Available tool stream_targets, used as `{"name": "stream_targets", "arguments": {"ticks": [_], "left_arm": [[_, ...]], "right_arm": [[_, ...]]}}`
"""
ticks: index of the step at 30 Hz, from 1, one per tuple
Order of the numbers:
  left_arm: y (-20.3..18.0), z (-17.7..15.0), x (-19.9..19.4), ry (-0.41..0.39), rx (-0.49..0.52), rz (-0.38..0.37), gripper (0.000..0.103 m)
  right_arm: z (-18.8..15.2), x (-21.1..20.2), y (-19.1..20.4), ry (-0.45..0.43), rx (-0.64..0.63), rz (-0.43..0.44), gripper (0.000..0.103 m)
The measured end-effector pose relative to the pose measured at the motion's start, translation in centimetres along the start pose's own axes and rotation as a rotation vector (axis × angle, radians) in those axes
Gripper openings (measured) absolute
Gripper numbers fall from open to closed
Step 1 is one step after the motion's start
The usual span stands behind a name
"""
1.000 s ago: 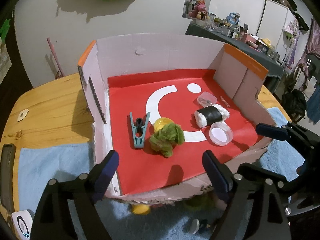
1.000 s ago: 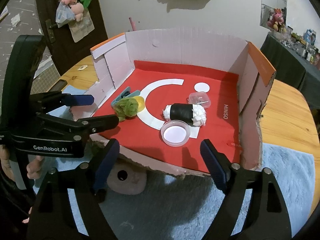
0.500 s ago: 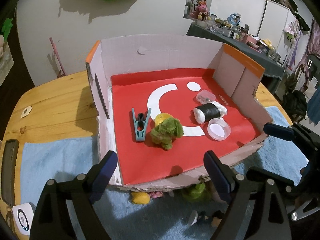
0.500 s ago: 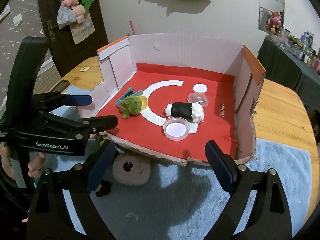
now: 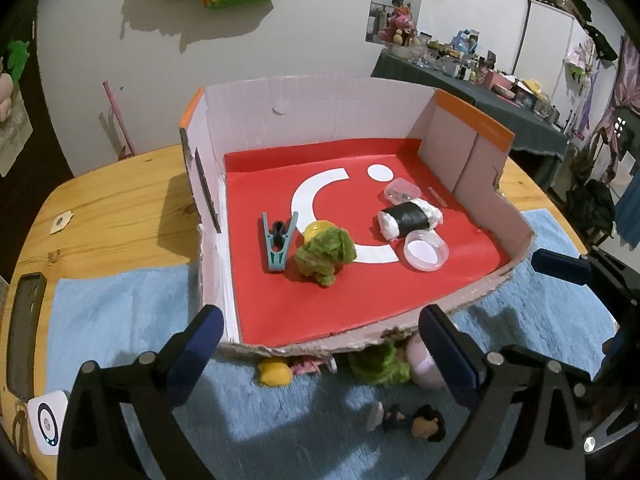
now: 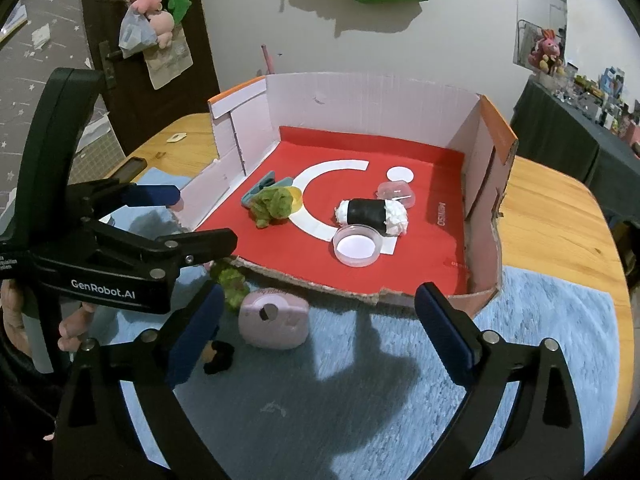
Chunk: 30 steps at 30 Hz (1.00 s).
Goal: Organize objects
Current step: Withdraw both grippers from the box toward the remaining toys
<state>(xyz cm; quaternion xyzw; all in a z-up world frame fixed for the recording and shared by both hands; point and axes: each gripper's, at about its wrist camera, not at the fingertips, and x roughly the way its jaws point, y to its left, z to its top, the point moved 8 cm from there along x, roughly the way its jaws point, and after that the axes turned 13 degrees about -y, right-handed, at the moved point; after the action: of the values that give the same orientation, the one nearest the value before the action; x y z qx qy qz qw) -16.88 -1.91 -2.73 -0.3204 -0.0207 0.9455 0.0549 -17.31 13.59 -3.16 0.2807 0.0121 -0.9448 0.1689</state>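
Both claws, left claw [image 5: 320,344] and right claw [image 6: 320,320], have just been opening and hang spread and empty before the torn, red-lined cardboard box [image 5: 304,124] holding a fuzzy green plush [image 5: 325,254].

both grippers, left gripper [image 5: 320,352] and right gripper [image 6: 316,332], are matte black plastic frames with silver screw heads along the arms and dark blue rubber pads [image 6: 444,336] on the fingers. white "genrobot.ai" lettering marks the left one's side.

Open left claw [image 5: 316,344] (empty) before red-floored cardboard box [image 5: 312,120].
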Motion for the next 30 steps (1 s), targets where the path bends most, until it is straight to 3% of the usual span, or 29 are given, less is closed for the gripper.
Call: {"name": "stream_targets", "arguments": {"ticks": [30], "left_arm": [[0.2,-4.1,-1.0,0.057,-0.019,-0.002,0.103]], "right_arm": [[-3.1,-1.7,1.0,0.031,0.017,0.000,0.098]]}}
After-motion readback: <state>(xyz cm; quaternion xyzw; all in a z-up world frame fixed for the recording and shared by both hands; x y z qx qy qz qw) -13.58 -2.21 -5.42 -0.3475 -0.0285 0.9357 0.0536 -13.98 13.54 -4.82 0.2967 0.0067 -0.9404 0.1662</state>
